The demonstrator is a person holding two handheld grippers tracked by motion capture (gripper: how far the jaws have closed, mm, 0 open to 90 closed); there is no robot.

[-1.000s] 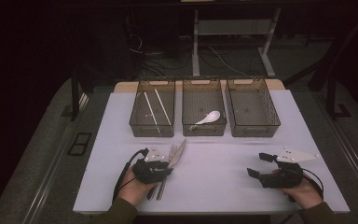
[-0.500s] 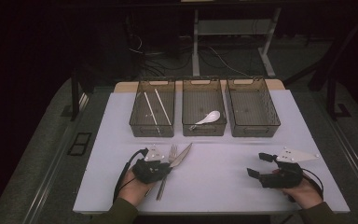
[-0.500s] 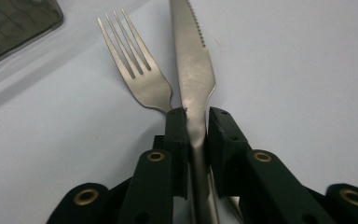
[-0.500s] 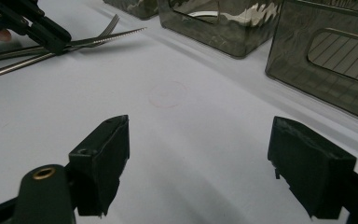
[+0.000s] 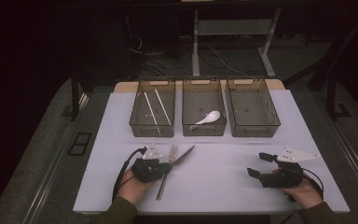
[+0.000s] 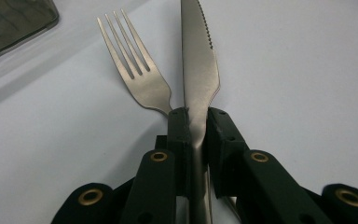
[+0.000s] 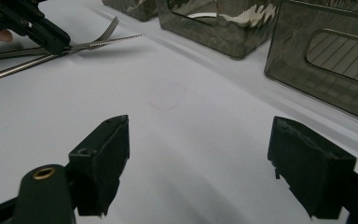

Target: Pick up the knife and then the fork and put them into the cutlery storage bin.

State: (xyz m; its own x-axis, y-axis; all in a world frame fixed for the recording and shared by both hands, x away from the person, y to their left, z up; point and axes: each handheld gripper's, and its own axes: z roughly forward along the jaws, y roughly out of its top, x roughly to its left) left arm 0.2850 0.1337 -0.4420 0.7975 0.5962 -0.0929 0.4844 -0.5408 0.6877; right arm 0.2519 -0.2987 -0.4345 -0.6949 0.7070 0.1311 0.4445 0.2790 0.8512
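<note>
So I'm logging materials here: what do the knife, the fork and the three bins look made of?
Knife and fork: brushed metal with a dull sheen, probably stainless steel. Bins: smoky see-through plastic, judging by contents showing through the walls.

High view looks down on the table [image 5: 223, 172]; 2 close gripper views probably share it.

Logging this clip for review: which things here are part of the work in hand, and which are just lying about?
In the job:
- left gripper, jaws just closed on the knife
- fork beside the knife on the table
- three bins, likely where the cutlery goes

Lying about:
- white spoon in the middle bin
- chopsticks in the left bin
- right gripper, open, idle
</note>
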